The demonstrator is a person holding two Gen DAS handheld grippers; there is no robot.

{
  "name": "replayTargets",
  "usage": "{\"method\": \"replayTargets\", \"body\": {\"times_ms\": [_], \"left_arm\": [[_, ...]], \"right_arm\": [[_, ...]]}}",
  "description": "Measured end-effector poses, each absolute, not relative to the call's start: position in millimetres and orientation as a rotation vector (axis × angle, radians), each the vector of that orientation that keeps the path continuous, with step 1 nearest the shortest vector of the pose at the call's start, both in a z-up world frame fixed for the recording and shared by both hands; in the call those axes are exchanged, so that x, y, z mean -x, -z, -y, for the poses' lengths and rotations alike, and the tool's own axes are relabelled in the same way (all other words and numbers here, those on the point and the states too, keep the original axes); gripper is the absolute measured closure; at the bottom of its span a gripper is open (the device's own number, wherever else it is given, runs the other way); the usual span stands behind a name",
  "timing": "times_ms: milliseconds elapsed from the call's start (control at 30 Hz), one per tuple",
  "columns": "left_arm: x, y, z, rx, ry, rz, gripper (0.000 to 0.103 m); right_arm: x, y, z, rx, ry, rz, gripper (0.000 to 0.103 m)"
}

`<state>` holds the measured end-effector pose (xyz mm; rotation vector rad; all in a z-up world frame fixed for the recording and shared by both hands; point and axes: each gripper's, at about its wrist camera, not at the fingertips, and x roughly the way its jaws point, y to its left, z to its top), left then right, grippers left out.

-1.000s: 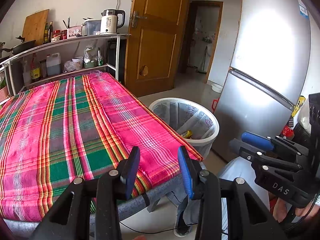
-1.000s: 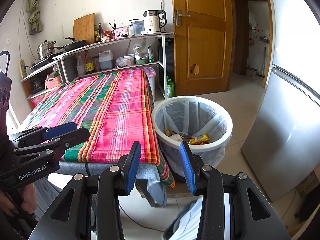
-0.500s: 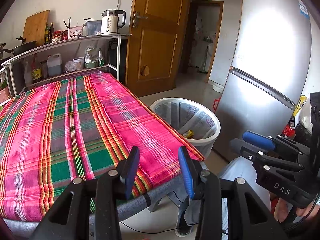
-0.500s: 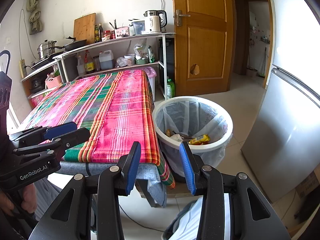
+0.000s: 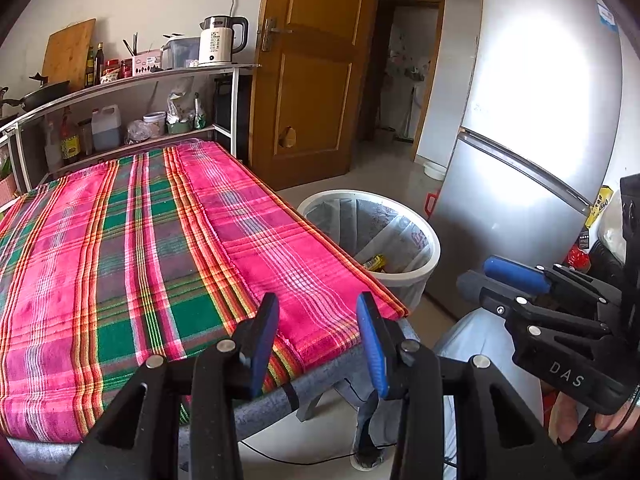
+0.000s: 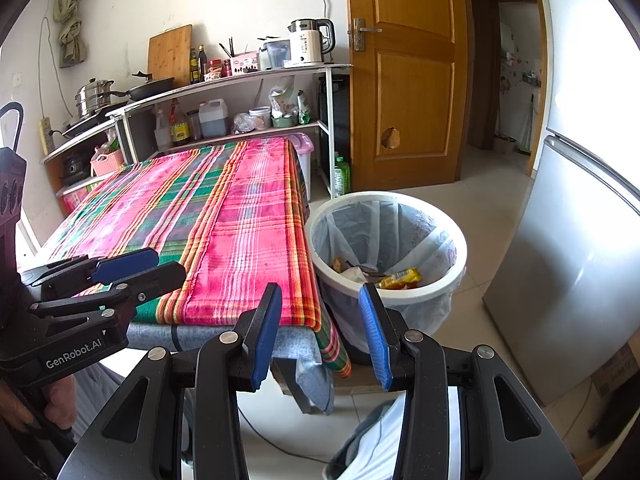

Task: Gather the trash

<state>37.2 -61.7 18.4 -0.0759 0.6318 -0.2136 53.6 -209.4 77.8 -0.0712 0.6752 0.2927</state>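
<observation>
Trash (image 6: 399,279) lies in bin (image 6: 448,280) beyond open right hand-held gripper (image 6: 320,332)

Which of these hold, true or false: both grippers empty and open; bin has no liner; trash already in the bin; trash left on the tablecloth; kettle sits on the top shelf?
1. The left gripper and right gripper are open and empty. True.
2. The bin has no liner. False: a translucent bag lines it.
3. The yellow wrapper lies in the bin. True.
4. Trash lies on the tablecloth. False: none shows.
5. The kettle stands on the top shelf. True.
</observation>
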Motion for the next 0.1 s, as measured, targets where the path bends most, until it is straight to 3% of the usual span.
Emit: {"method": "replayTargets", "body": {"times_ms": [100], "left_arm": [[-37.9,-18.2,61.4,0.08,0.215,-0.635,0.061]], "right_arm": [[-53.7,-77.8,209.5,0.071,-0.293,-0.676,0.062]]}}
